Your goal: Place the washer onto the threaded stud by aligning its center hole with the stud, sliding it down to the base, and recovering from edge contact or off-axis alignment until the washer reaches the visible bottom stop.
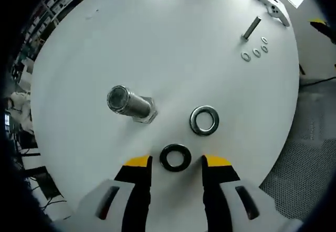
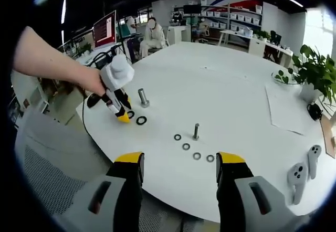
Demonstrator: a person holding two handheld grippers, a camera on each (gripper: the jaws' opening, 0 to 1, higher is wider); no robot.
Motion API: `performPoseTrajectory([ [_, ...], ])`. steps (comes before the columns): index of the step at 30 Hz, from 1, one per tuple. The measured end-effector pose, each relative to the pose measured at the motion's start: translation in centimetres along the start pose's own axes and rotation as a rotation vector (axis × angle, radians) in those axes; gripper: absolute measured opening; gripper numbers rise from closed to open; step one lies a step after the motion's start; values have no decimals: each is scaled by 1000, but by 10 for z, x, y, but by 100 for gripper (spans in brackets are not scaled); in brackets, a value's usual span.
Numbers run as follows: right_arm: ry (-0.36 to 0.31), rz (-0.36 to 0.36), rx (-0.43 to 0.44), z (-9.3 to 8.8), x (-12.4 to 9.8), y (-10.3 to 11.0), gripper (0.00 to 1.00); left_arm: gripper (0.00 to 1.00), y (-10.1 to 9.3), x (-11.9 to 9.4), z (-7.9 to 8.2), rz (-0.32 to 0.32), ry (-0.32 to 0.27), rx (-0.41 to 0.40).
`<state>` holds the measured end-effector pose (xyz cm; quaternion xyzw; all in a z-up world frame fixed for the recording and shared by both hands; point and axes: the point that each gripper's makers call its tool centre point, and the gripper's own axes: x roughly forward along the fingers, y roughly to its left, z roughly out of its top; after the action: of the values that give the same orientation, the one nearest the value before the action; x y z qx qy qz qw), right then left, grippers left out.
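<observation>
A left gripper [image 1: 176,165] hangs over a round white table [image 1: 173,43], its yellow-tipped jaws spread wide on either side of a black washer [image 1: 175,157] that lies flat between them, not yet gripped. At one o'clock from that ring lies a silver washer [image 1: 204,120], just beside it but apart. The large threaded stud [image 1: 129,103] stands on its hex base at about ten o'clock from the black washer, near at hand.

The washer looks to be a thin, stiff metal ring: light, hard and likely slippery against the tabletop, so a pinch across its outer edge would be the probable hold, with care that it does not skate or flip.

In the right gripper view, the right gripper [image 2: 179,165] waits with jaws wide and empty at the near table edge, well apart from the work. Ahead of it stand a small bolt [image 2: 196,131] and four small washers [image 2: 193,149]; a pair of white handheld controllers [image 2: 303,171] rests at three o'clock and a potted plant [image 2: 310,69] at two. A person's hand [image 2: 94,82] steers the left gripper at ten o'clock.

The tabletop around the large stud is open, leaving room to lift and carry; the table edge lies close behind the left jaws.
</observation>
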<state>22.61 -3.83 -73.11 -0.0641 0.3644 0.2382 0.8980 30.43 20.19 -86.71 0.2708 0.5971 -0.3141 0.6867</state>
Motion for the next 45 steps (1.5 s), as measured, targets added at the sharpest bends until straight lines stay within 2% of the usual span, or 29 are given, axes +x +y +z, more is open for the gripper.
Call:
performPoseTrajectory([
  [8,-2,-2,1,1,0,-1,58,34,1,-1,-1,2,-8,-10],
  [14,1,-2,-1,0,0,-1,58,28,5,-1,-2,5,-9,-9],
  [16,4,-3,0,-1,0,-1,58,21,3,-1,-3,3,5,20],
  [37,16,4,-5,-3,3,0,58,22,2,-1,-3,12,-15,1],
  [41,5,5,0,0,2,0,58,24,1,-1,-2,15,-23,-33],
  [45,5,8,3,-1,2,0,58,30,-5,1,-1,12,-14,-50],
])
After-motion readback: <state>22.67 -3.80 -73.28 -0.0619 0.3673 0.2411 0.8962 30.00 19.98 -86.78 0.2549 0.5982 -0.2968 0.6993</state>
